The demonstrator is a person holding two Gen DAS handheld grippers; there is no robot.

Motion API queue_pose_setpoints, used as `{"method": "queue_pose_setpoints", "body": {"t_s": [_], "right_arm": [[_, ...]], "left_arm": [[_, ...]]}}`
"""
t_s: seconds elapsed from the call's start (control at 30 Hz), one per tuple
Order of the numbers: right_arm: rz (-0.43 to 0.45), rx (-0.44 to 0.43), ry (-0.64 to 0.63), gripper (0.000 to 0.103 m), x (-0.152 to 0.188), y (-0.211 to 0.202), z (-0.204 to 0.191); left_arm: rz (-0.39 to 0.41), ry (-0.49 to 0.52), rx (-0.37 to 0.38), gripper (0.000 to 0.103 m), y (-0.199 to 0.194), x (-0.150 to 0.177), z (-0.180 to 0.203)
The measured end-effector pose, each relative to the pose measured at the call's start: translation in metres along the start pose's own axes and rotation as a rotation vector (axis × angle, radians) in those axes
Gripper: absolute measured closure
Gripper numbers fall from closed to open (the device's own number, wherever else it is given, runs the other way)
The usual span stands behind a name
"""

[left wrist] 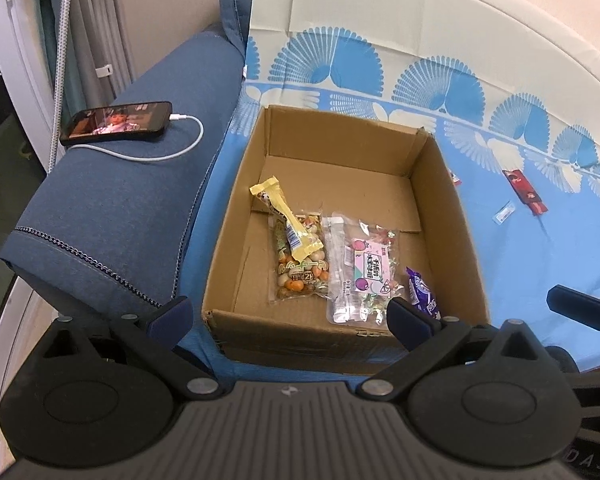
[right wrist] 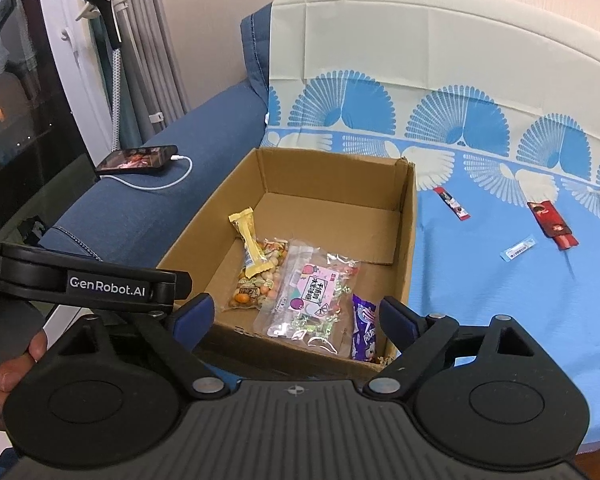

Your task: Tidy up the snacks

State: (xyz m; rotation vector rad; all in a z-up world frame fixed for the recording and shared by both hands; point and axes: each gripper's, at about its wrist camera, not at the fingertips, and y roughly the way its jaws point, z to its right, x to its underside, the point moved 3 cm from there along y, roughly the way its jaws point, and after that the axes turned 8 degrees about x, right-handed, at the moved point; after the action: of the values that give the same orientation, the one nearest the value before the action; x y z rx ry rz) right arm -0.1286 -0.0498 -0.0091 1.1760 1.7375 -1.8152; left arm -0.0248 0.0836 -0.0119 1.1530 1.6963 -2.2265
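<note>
Mostly bare floor inside cardboard box (left wrist: 340, 184)

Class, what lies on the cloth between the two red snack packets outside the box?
Nothing: bare blue cloth separates the slim red packet from the wider red packet, seen in the right wrist view.

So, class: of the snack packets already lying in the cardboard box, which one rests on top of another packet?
The yellow wrapped bar: its lower end overlaps the bag of mixed nuts. The pink candy bag and purple packet lie beside it.
</note>
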Motion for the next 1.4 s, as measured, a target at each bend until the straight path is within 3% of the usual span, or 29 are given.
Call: {"method": "queue_pose_setpoints", "body": {"t_s": [1.4], "right_arm": [[0.024, -0.008, 0.02, 0.011, 0.0, -0.012, 0.006]], "left_arm": [[0.014, 0.033, -0.012, 0.0, -0.008, -0.005, 0.007]]}}
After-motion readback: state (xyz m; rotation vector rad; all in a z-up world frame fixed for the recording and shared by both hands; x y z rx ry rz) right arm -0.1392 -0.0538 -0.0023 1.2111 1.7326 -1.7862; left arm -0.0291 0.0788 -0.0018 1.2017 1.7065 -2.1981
